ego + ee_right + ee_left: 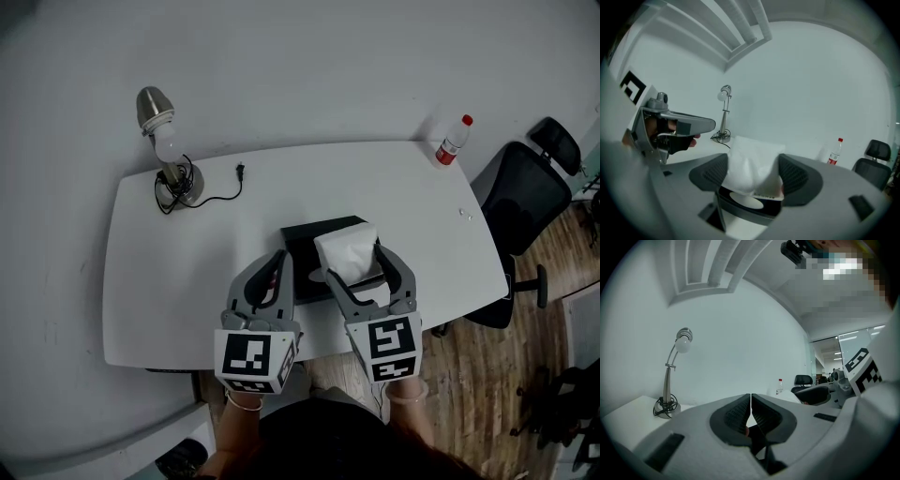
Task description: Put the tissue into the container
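A white tissue pack (345, 247) sits between the jaws of my right gripper (357, 264), which is shut on it. It is held just above a black container (304, 246) in the middle of the white table (169, 281). In the right gripper view the tissue pack (752, 168) bulges between the two pads over the container (754, 213), and a pale oval shows on the container's top. My left gripper (278, 260) hovers at the container's left side, shut on nothing. Its pads (736, 414) meet in the left gripper view.
A desk lamp (167, 141) with a coiled cable and loose plug (240, 171) stands at the back left. At the table's back right corner is a red-capped bottle (453, 141). A black office chair (525, 202) stands beyond the right edge on wooden flooring.
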`<state>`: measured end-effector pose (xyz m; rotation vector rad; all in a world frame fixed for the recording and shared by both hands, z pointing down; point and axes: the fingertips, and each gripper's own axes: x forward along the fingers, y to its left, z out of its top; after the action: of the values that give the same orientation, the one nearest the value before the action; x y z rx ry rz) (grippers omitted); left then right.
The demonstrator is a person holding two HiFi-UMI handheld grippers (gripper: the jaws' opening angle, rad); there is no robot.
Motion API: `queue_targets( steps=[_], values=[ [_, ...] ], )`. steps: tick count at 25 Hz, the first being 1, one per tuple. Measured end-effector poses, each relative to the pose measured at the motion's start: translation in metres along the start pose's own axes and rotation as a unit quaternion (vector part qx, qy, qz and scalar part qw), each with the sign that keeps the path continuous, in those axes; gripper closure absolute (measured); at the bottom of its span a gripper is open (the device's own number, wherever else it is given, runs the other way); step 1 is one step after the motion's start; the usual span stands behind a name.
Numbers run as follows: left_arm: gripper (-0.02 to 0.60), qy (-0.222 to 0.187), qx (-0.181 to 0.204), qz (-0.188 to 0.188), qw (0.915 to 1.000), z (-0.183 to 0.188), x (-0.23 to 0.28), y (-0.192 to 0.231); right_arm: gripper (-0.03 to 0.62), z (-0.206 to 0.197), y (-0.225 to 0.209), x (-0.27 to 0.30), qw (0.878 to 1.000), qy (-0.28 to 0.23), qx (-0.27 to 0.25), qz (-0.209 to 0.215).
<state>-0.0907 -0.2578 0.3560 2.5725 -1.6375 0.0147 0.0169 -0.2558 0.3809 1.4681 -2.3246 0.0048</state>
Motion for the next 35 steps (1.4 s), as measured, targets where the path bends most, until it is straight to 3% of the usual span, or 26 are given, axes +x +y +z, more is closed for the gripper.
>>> queue_targets(
  steps=[15,35],
  values=[
    [0.554,0.020,-0.018,-0.020,0.9994,-0.018,0.022,0.016,0.237,-0.030,0.004,0.031,0.997,0.070,0.011,-0.002],
    [0.554,0.053,-0.039,-0.017,0.9977,-0.049,0.030,0.028,0.237,-0.076,0.009,0.055,0.987,0.159,0.026,0.008]
  ],
)
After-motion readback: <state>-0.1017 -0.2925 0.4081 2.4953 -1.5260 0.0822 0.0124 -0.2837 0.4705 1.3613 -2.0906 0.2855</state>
